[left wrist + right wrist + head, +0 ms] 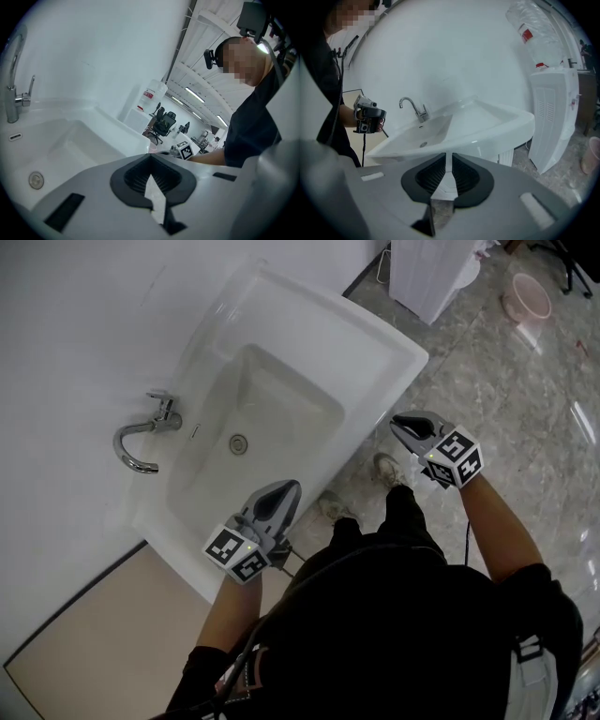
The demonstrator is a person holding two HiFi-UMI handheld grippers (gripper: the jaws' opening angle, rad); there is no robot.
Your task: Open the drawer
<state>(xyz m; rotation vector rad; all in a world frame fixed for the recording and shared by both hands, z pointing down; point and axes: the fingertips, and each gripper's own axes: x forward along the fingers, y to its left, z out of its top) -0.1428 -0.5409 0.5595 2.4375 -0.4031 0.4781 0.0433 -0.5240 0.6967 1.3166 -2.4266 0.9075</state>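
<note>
No drawer shows in any view. A white wall-hung sink (pixel 384 345) with a chrome tap (pixel 141 435) and a drain (pixel 238 443) fills the middle of the head view. My left gripper (pixel 287 490) hovers over the sink's near rim at its left end, jaws together and empty. My right gripper (pixel 401 422) hangs off the sink's right corner, above the floor, jaws nearly touching with nothing between them. In the left gripper view the jaws (pixel 151 182) point across the basin (pixel 70 140). The right gripper view looks along its jaws (pixel 448 174) at the sink's underside (pixel 487 129).
A white water dispenser (pixel 553 122) with a bottle (pixel 534 33) on top stands right of the sink. A pink bowl (pixel 530 296) lies on the stone floor (pixel 525 427) beyond it. The person's body stands close against the sink's front. A beige panel (pixel 103 643) is lower left.
</note>
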